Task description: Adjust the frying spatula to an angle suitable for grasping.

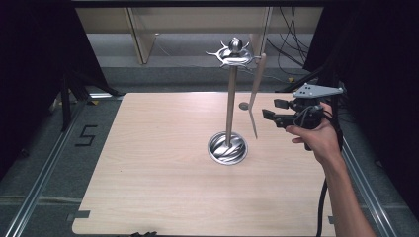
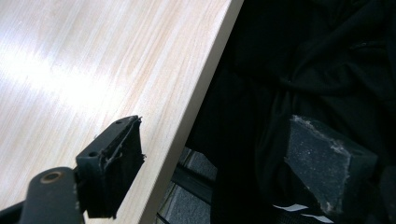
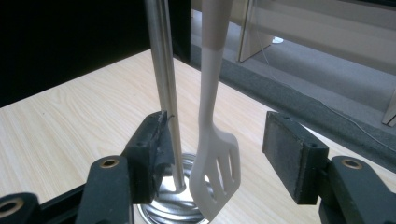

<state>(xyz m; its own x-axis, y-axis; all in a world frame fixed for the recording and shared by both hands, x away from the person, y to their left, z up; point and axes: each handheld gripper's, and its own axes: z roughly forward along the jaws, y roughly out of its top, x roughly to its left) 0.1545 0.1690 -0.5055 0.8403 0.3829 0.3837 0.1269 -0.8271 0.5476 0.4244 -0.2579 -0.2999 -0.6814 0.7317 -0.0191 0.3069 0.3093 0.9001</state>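
Note:
A metal utensil stand (image 1: 230, 98) rises from a round base (image 1: 227, 148) at mid-table, with a ring of hooks (image 1: 235, 54) at its top. A pale slotted spatula (image 1: 257, 81) hangs from one hook on the stand's right side, blade down. My right gripper (image 1: 272, 109), held in a hand, sits just right of the spatula with its jaws open. In the right gripper view the spatula (image 3: 217, 158) hangs framed between the pads of my right gripper (image 3: 219, 154), touching neither, with the pole (image 3: 161, 70) behind the left pad. My left gripper (image 2: 219, 163) is open and holds nothing.
The wooden table (image 1: 148, 173) is bare around the stand. In the left gripper view the table's edge (image 2: 201, 93) runs past the jaws, with dark cloth beyond it. Black curtains flank the table, and cables lie on the floor at the back right.

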